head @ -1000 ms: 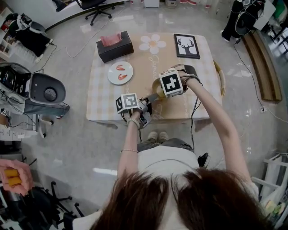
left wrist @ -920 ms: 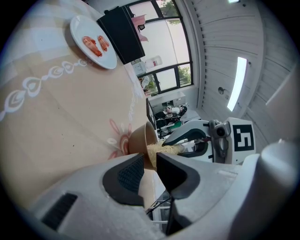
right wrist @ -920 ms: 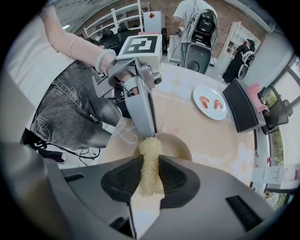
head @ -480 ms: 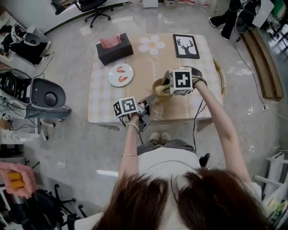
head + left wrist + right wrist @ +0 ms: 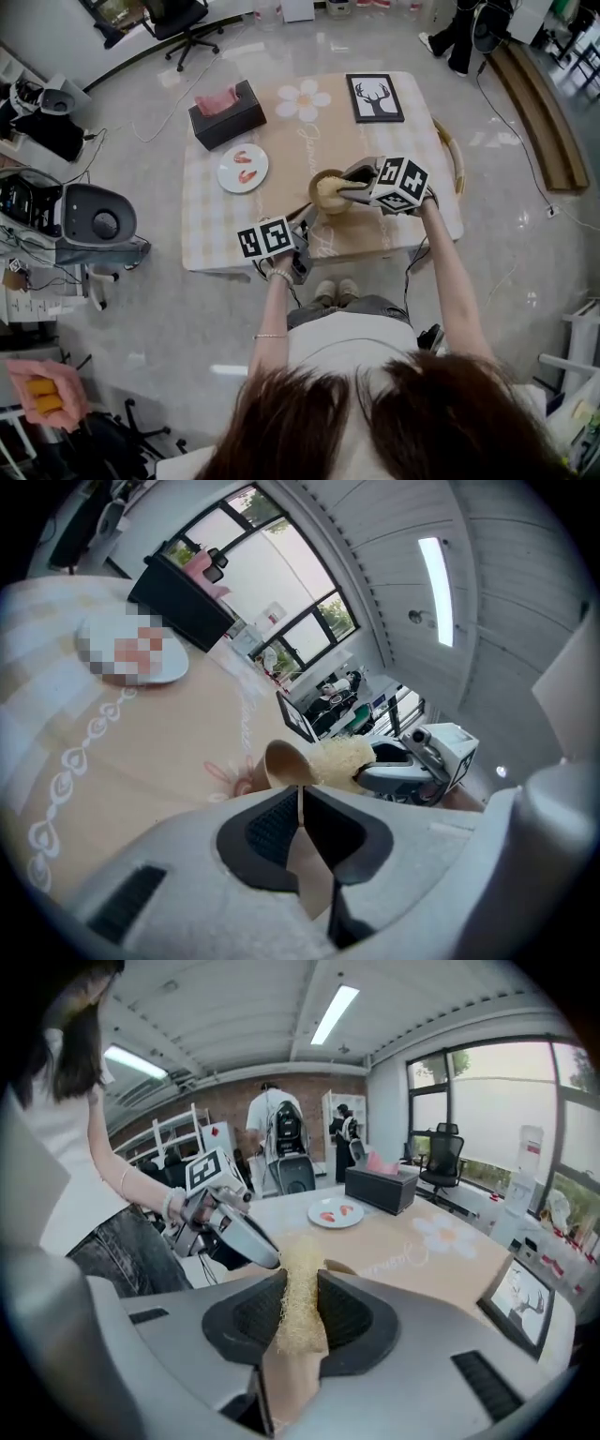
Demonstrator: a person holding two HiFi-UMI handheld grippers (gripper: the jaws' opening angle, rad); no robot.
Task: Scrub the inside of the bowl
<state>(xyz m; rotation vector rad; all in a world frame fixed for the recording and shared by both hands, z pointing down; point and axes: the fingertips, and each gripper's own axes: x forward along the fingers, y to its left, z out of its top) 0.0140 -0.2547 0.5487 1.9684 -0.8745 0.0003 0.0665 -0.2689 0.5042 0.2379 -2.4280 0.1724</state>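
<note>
Head view: the bowl stands mouth-up near the desk's front edge. The left claw meets it from 7 o'clock, the right claw from 3 o'clock.

Left gripper view: the left claw, having just closed, pinches the bowl's rim edge-on.

Right gripper view: the right claw squeezes the scrubber, long axis toward 12 o'clock.

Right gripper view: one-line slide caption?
Right tongs clamp a yellow fibrous scrubber at the bowl; left tongs, jaws just closing, pinch its rim.
</note>
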